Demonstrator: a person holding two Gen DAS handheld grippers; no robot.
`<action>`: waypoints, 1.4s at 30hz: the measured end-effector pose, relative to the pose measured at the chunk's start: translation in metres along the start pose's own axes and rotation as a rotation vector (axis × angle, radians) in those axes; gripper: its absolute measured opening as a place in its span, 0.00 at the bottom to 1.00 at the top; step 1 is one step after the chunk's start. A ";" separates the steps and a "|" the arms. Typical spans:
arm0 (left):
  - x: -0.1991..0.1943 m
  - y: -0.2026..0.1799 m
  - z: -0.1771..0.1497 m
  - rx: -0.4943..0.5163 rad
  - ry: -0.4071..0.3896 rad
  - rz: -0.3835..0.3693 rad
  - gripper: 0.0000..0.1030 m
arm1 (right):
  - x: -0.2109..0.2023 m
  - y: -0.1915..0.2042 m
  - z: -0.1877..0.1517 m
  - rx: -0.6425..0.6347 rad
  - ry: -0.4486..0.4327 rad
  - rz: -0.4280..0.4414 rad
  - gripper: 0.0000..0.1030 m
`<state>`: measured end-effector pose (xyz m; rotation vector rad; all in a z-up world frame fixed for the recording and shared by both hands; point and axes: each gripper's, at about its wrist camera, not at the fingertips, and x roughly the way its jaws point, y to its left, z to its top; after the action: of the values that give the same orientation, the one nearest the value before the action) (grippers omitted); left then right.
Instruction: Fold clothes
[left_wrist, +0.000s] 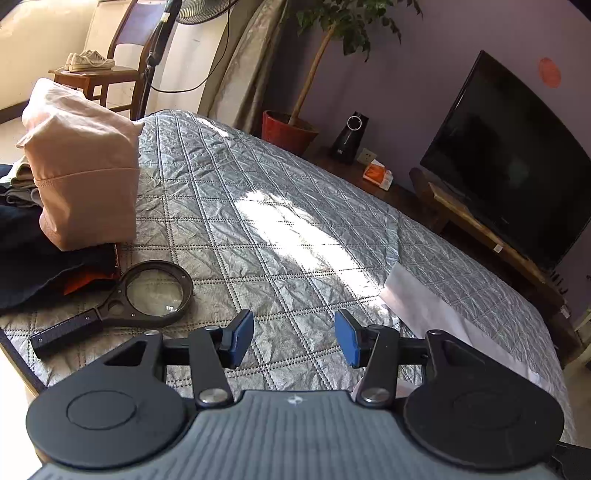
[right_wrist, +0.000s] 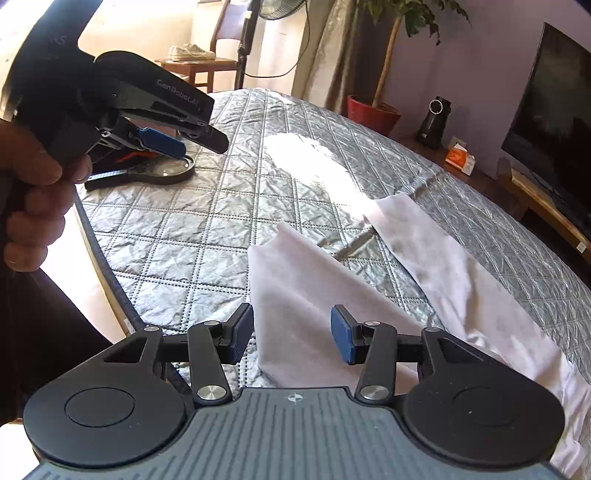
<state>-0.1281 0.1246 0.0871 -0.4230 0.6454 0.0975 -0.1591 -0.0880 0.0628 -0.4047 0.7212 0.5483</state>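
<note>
A white garment (right_wrist: 436, 266) lies spread on the grey quilted bed (right_wrist: 207, 221), with one corner (right_wrist: 295, 280) folded over toward me. My right gripper (right_wrist: 291, 334) hovers open just over that folded corner, nothing between its pads. The same garment's edge (left_wrist: 424, 306) shows at the right in the left wrist view. My left gripper (left_wrist: 293, 338) is open over bare quilt (left_wrist: 258, 206); in the right wrist view it appears as the left gripper (right_wrist: 173, 142) held by a hand (right_wrist: 33, 192). A pile of folded clothes, pink (left_wrist: 81, 173) on dark ones (left_wrist: 40, 258), sits at the far left.
A black magnifying glass (left_wrist: 147, 291) lies on the quilt beside the pile. Past the bed stand a television (left_wrist: 517, 162) on a wooden stand, a red plant pot (left_wrist: 286, 131), a black speaker (left_wrist: 349, 138), a fan pole and a chair (left_wrist: 107, 70) with white shoes.
</note>
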 end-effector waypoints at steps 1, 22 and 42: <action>0.000 0.001 0.000 -0.003 0.002 0.000 0.44 | 0.010 0.004 0.003 -0.005 0.009 0.004 0.51; 0.003 0.019 0.006 -0.073 0.008 0.011 0.46 | 0.013 -0.051 0.018 0.290 -0.098 0.056 0.46; 0.025 -0.012 -0.007 0.099 0.103 0.006 0.50 | 0.012 -0.146 -0.010 0.551 0.024 0.009 0.56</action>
<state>-0.1094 0.1096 0.0718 -0.3325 0.7499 0.0490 -0.0697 -0.2041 0.0711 0.1052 0.8623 0.3331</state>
